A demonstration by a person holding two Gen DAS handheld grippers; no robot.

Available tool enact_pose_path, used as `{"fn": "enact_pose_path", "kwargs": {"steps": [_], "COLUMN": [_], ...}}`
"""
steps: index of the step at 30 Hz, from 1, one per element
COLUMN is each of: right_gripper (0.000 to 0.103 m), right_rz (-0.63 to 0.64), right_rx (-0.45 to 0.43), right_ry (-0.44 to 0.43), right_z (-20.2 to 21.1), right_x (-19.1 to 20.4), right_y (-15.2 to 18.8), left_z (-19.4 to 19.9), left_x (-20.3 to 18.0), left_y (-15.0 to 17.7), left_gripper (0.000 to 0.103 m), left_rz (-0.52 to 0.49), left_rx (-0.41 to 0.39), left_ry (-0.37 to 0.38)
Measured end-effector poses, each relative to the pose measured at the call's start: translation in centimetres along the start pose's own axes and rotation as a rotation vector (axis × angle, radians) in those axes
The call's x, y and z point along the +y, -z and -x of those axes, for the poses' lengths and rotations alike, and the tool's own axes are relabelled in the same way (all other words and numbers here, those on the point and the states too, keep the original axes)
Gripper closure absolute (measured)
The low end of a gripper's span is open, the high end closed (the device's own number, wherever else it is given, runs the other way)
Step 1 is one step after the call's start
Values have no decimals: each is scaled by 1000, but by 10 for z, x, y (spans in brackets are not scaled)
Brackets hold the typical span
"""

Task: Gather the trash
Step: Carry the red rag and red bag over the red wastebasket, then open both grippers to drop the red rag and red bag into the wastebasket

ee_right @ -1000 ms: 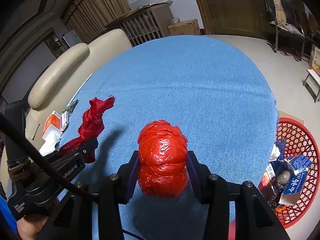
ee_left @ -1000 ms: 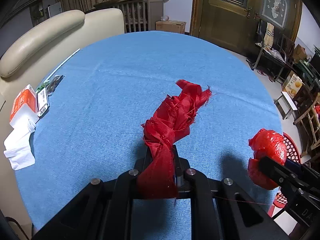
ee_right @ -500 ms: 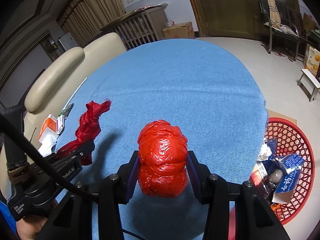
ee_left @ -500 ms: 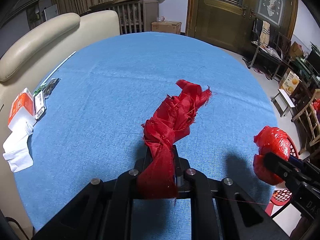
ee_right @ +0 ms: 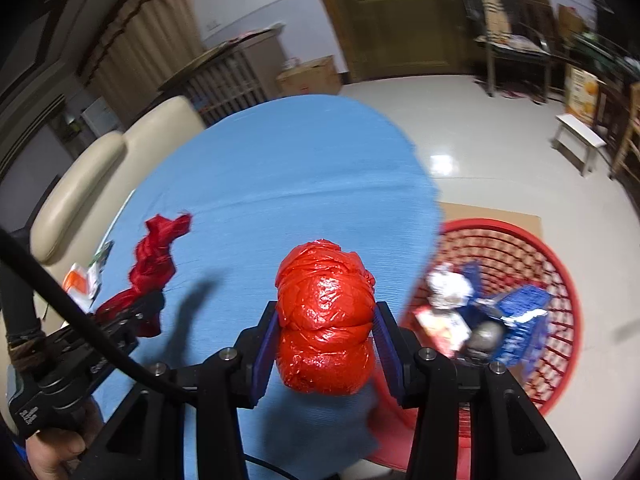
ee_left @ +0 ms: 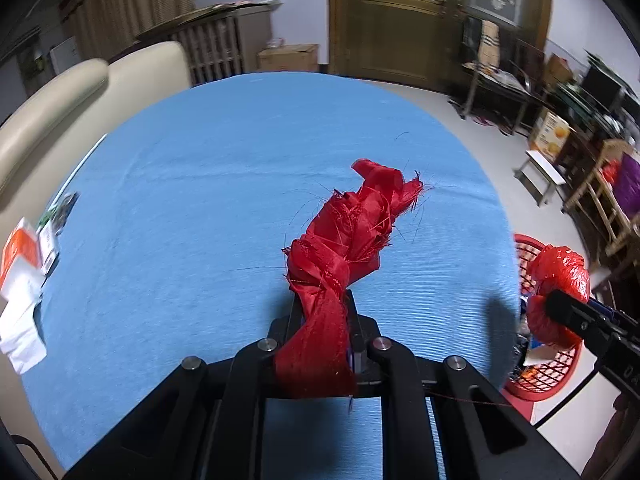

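Nearest, the left gripper (ee_left: 322, 312) is pinched tight on a twisted red cloth scrap (ee_left: 348, 232), whose frayed end rises toward 12 o'clock above the blue-covered surface (ee_left: 200, 208). In the right wrist view the right gripper (ee_right: 325, 344) is clamped on a crumpled red plastic bag ball (ee_right: 324, 320), its blue pads pressing both sides of the ball. That ball hangs over the surface's edge, with the red mesh basket (ee_right: 560, 280) on the floor at about 3 o'clock of it. Inside the basket lie a blue carton (ee_right: 520, 312), some crumpled silvery wrapping (ee_right: 448, 288) and other scraps too blurred to name. In the same view the left gripper and its cloth show at 9 o'clock, with a hand (ee_right: 52, 456) at the lower left corner.

Farther off in the left wrist view, at 9 o'clock by the surface's rim, lie an orange-and-white packet (ee_left: 18, 256) and white tissue (ee_left: 20, 336). Beyond the surface, at 10 o'clock, stands a cream sofa (ee_left: 80, 92); at 12 o'clock a wooden door (ee_left: 400, 20).
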State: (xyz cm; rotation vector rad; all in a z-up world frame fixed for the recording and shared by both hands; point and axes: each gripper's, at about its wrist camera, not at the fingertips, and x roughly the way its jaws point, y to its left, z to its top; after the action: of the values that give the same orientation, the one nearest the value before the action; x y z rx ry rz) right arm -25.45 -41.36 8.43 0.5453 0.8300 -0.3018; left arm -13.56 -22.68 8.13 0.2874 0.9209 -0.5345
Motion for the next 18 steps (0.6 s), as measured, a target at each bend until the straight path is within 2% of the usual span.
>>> {"fn": "enact_pose_path", "kwargs": {"steps": [9,14,17,18], "right_gripper": [54,54,50,46], "right_rz": [-130,-170,-186,-196], "right_rx": [-27,-21,-11,-7], "right_ry": [111,146,157,156], "right_z": [21,24,20,17], "right_x": [-83,-113,-127,-133], "right_y": [-4,-6,-10,-12], "left_z": [6,9,9,9], "left_x": [-58,-85,-96,-99], "left_y": [-5,-7,-8,-7], "left_gripper": [87,87,87,87], "left_rz": [-122,-181,-209,-217], "left_rx": [-9,-14,-12,-11], "left_ry": [70,93,100,103]}}
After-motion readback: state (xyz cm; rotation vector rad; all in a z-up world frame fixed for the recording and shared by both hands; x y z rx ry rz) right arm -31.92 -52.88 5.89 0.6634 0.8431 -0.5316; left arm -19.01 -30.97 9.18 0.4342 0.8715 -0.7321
